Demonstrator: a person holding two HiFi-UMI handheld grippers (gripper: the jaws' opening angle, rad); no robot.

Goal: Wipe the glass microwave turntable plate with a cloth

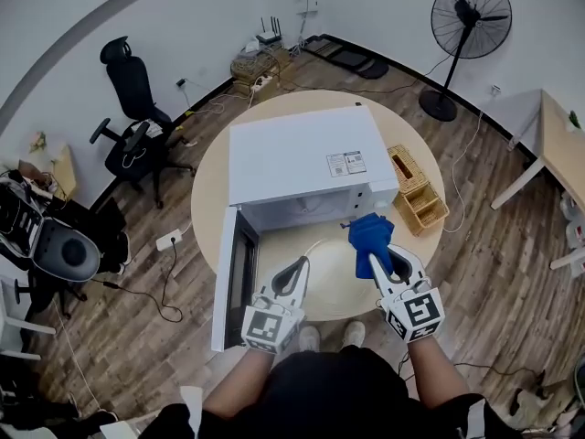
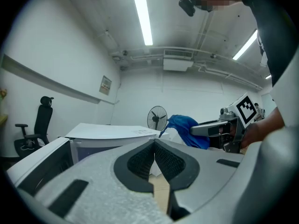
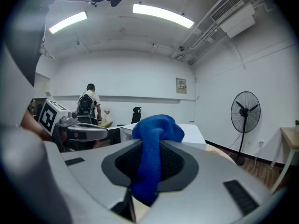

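The glass turntable plate (image 1: 340, 282) shows as a faint pale disc in front of the open white microwave (image 1: 302, 158). My left gripper (image 1: 302, 263) is shut at the plate's left rim and seems to pinch it. In the left gripper view its jaws (image 2: 154, 143) are closed, and the clear glass barely shows. My right gripper (image 1: 377, 260) is shut on a blue cloth (image 1: 370, 234), which bunches above the plate's far right edge. The right gripper view has the cloth (image 3: 156, 127) squeezed between the pads. From the left gripper view, the cloth (image 2: 187, 127) and the right gripper (image 2: 205, 129) appear at the right.
The microwave stands on a round wooden table (image 1: 210, 190) with its door (image 1: 233, 282) swung open to the left. A wicker basket (image 1: 416, 195) sits to the microwave's right. A standing fan (image 1: 466, 26), an office chair (image 1: 137, 117) and floor cables surround the table.
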